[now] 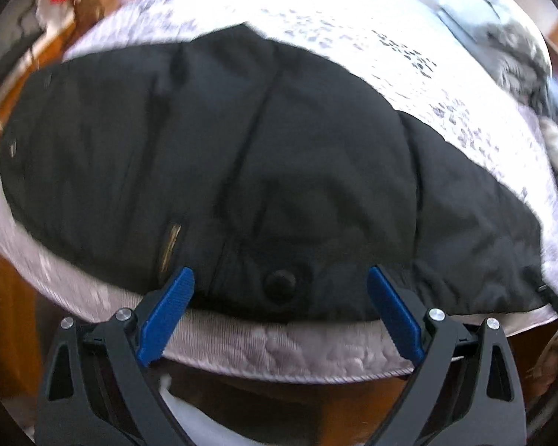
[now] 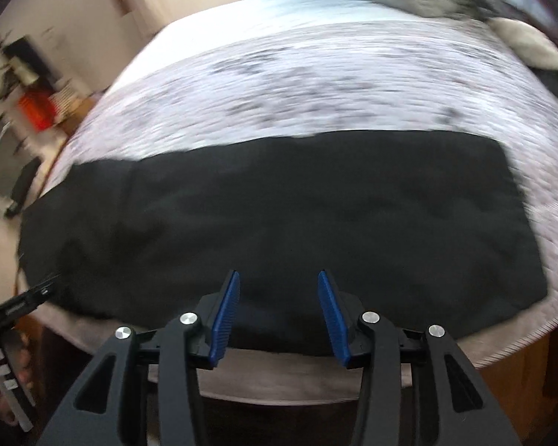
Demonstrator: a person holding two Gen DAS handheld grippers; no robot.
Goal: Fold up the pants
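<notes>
Black pants [image 1: 241, 156] lay spread flat on the pale patterned bedspread [image 1: 409, 59] of a bed, their waistband button [image 1: 279, 283] close to the bed's near edge. The left tongs [image 1: 281, 278] hung wide apart above that waistband, nothing between the blue pads [image 1: 167, 316]. The right tongs [image 2: 279, 282] stood partly parted over the pants' near edge, gripping nothing. Both views were motion-blurred.
</notes>
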